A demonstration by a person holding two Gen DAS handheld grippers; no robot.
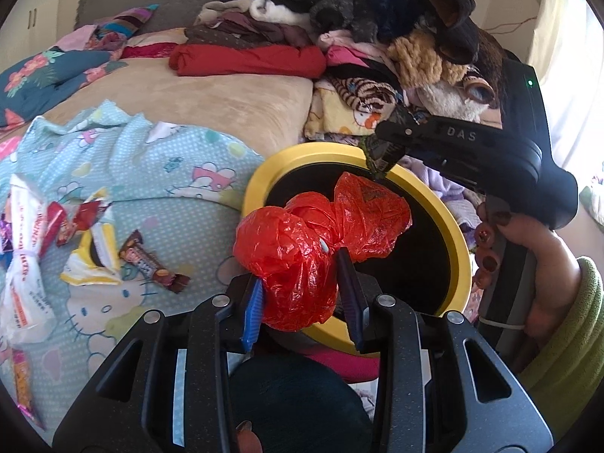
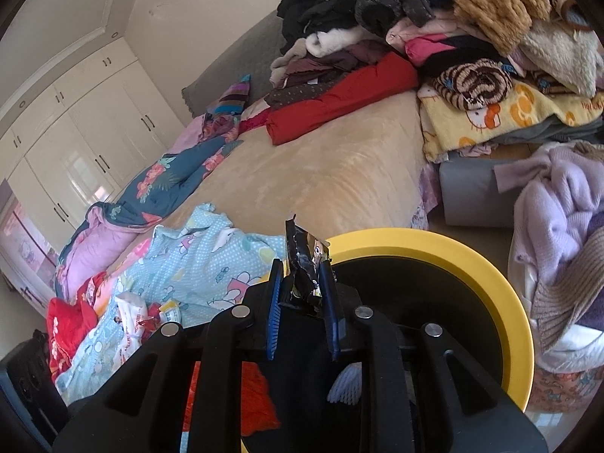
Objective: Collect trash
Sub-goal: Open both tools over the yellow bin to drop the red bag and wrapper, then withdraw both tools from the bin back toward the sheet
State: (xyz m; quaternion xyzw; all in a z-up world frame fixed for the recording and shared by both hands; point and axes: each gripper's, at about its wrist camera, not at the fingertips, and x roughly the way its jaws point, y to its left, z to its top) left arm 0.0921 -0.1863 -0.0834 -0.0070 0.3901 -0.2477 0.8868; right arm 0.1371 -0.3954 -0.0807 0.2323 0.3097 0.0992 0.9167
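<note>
The left gripper is clamped on a crumpled red plastic bag, thin, glossy and creased, bulging out on both sides of the blue ribbed pads; the bag sits over the near rim of the bin, a round container with a wide smooth yellow rim and a black inside. The right gripper is closed on a dark crinkled wrapper with a printed cartoon face, standing upright between its jaws at the left edge of the same bin. From the left wrist camera the right gripper reaches in from the right over the bin's far rim, level, its black body held by a hand with dark-painted nails and a fuzzy green sleeve. More trash lies on the bed to the left: a brown candy bar wrapper, a torn yellow and white packet and a long white crumpled wrapper, all on a light blue dotted cartoon-print cloth. Beneath is a tan plush blanket. A heap of folded and furry clothes is stacked at the back. White wardrobe doors line the left wall.
</note>
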